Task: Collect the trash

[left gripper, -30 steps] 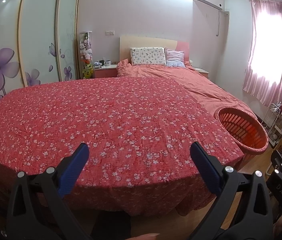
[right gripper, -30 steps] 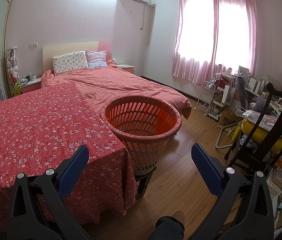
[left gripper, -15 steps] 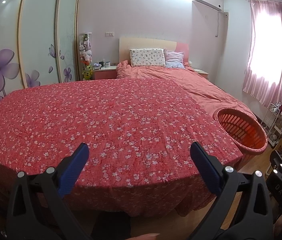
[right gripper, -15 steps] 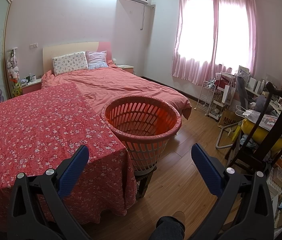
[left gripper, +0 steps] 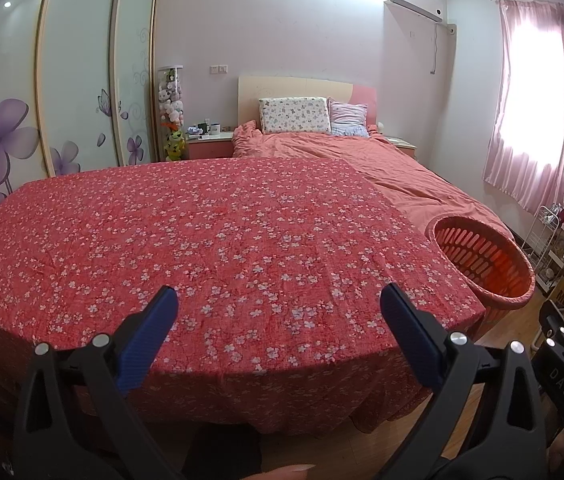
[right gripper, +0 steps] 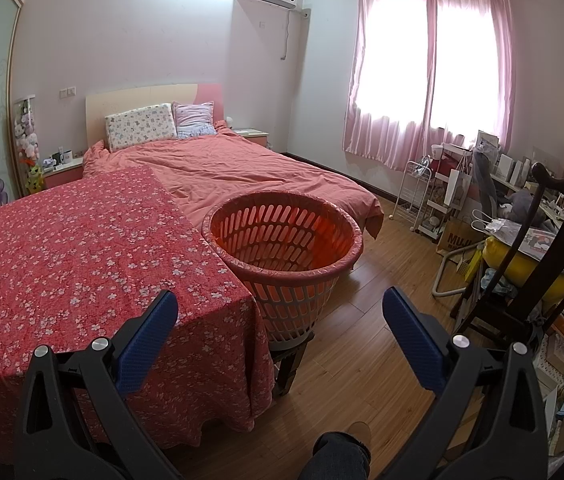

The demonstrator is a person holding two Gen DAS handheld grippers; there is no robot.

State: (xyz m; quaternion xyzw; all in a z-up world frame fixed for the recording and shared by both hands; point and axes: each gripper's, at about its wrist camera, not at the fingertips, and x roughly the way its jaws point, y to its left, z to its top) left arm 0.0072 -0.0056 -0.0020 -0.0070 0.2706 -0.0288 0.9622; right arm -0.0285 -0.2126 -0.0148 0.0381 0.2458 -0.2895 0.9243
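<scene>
Orange basket (right gripper: 282, 240) stands fully visible only from your right gripper (right gripper: 279, 316); its visible inside looks bare; both grippers, left (left gripper: 277, 316) included, gape wide.

open: floral tablecloth (left gripper: 241, 240) | blocks right: basket (right gripper: 282, 248), chair (right gripper: 542, 240)

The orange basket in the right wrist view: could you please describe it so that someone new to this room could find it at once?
Start at the table under the red flowered cloth, in front of the bed. At the cloth's right edge stands the orange basket, raised on a low dark stand above the wooden floor. It is the only round, slotted plastic tub there, open-topped with nothing visible inside.
</scene>
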